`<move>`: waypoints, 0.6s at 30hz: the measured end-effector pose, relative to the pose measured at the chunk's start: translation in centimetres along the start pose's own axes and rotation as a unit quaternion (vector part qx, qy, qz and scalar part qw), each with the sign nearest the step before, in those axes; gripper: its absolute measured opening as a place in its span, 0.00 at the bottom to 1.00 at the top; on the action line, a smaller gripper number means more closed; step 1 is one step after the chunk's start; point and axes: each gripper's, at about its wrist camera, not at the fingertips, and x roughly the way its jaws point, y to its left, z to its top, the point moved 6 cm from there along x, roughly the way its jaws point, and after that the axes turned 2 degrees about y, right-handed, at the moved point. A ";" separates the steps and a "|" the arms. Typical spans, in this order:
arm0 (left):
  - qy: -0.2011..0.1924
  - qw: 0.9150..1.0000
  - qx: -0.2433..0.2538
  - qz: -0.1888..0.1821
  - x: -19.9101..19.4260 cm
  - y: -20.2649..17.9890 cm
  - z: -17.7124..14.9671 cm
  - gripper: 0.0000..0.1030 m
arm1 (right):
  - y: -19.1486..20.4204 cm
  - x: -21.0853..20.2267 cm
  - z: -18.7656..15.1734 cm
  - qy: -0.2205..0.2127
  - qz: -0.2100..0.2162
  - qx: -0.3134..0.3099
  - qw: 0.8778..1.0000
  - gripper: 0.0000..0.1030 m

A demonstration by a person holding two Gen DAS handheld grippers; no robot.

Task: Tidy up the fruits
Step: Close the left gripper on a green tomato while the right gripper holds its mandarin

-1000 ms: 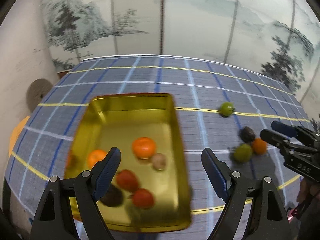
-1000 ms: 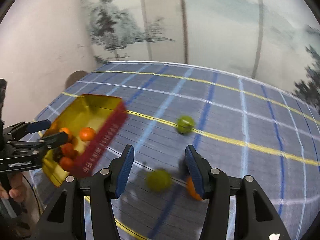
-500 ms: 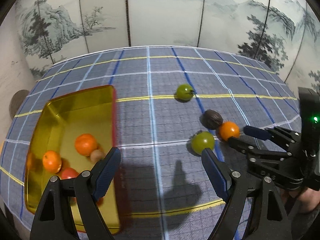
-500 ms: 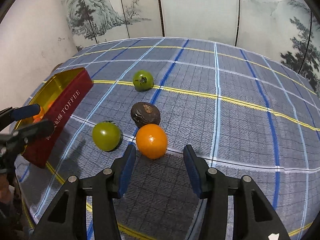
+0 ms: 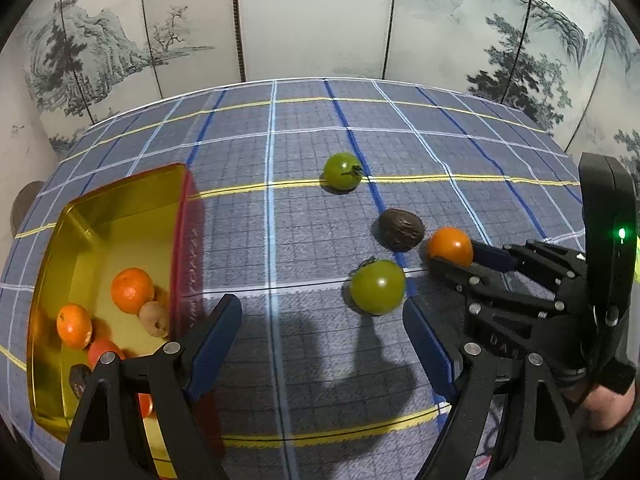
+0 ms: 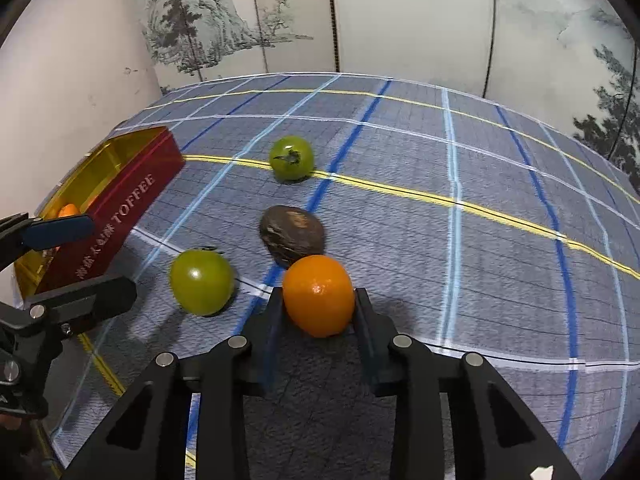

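An orange (image 6: 316, 284) lies on the checked cloth between the fingers of my right gripper (image 6: 318, 297); its jaws are closing and both pads touch the fruit's sides. In the left wrist view the right gripper (image 5: 460, 260) clasps that orange (image 5: 448, 246) from the right. A near green tomato (image 5: 378, 286) (image 6: 202, 282), a dark brown fruit (image 5: 401, 229) (image 6: 292, 234) and a far green tomato (image 5: 342, 170) (image 6: 291, 158) lie close by. My left gripper (image 5: 320, 308) hangs open over bare cloth, between the near tomato and the gold tin (image 5: 120, 184), with nothing in it.
The tin's red outer wall (image 6: 120, 208) reads TOFFEE; inside lie two oranges (image 5: 132, 290), a small tan fruit (image 5: 154, 318) and red fruit (image 5: 102, 352). A painted folding screen (image 5: 320, 20) stands behind the table. A person's hand (image 5: 604, 404) holds the right gripper.
The left gripper swung right, from over the tin to the cloth beside the near tomato. The right gripper came down on the orange and its fingers narrowed onto it.
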 end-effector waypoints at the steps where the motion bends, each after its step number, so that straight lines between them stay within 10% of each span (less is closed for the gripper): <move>1: 0.001 1.000 0.002 0.000 0.1 -0.2 0.0 0.81 | -0.3 0.0 0.1 -0.001 -0.004 0.003 1.000 0.29; 18: 0.014 1.000 -0.004 -0.012 2.2 -2.0 0.3 0.81 | -7.6 -0.9 -0.3 -0.001 -0.065 0.054 0.996 0.29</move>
